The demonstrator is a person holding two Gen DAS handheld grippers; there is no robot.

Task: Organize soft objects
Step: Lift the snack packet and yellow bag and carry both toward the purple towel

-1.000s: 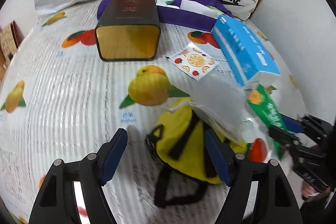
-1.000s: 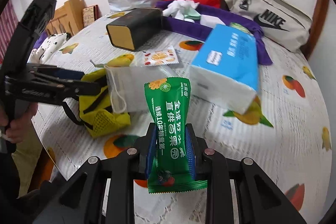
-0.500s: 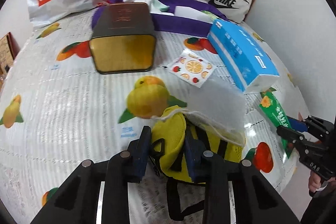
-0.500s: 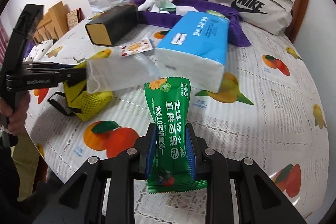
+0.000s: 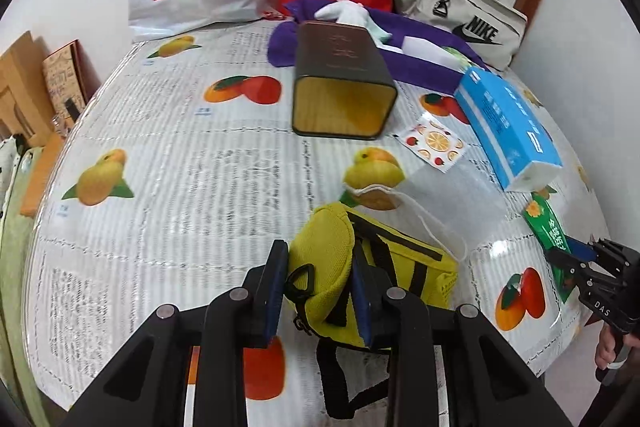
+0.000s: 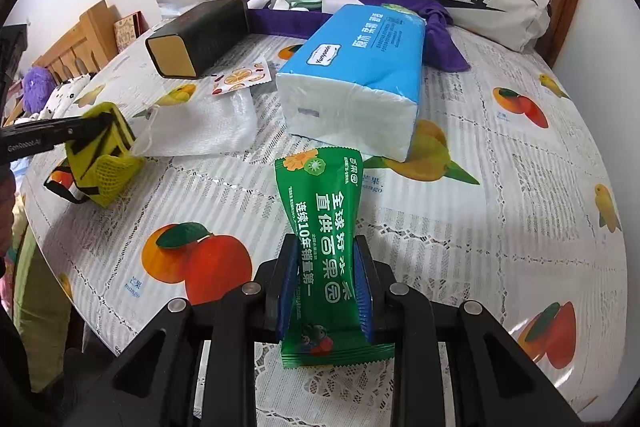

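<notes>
Bench (image 5: 180, 187): round, under a fruit-print cover, carrying everything below.
Tissue pack (image 6: 356, 75): blue, lying flat right of centre, near the dark tin (image 5: 340, 83).
Yellow pouch (image 5: 340, 267): at the near edge, black straps trailing, mesh bag (image 6: 200, 127) touching its far side.
Left tongs (image 5: 318, 281): level, low over the near edge, clamped on the yellow pouch's rounded end.
Green packet (image 6: 324, 239): upright, top flaring above the blue pads.
Right tongs (image 6: 326, 287): raised above the bench, pointing toward the tissue pack, clamped on the green packet's lower half.
</notes>
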